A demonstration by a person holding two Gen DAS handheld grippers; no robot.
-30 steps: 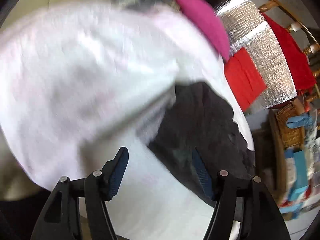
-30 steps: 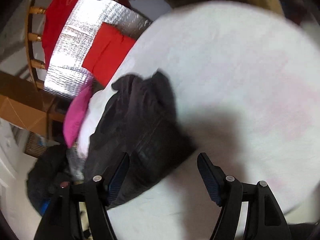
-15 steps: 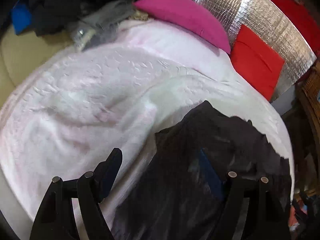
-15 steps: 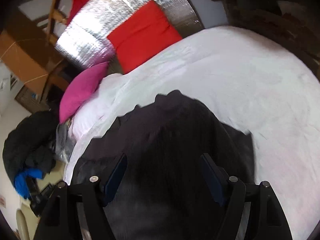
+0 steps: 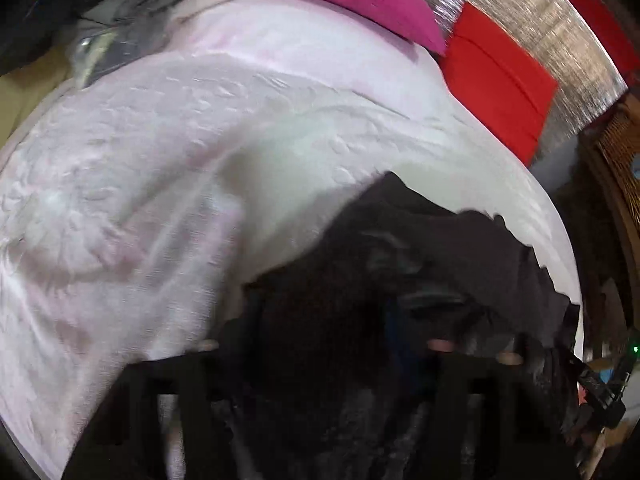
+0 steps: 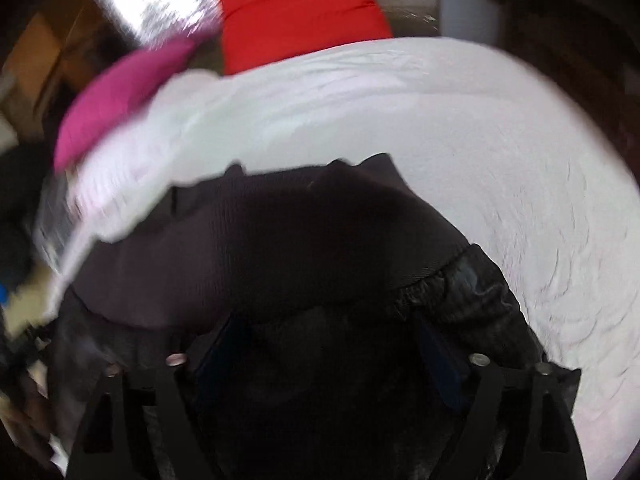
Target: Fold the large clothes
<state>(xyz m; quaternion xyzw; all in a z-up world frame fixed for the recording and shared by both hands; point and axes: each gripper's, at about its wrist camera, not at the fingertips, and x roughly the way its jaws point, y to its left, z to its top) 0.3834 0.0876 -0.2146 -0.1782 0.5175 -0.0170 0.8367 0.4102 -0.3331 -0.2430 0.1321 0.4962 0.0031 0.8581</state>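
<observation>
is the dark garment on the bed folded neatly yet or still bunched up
Still bunched up. The dark garment lies in an uneven heap on the white bedspread, with jagged edges and a crumpled shiny layer showing, not flat folds.

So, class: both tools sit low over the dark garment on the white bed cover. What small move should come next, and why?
Probably close the right tool on the dark garment: its jaws stand apart with fabric bunched between them. Whether the left tool is open is too blurred to tell.
</observation>
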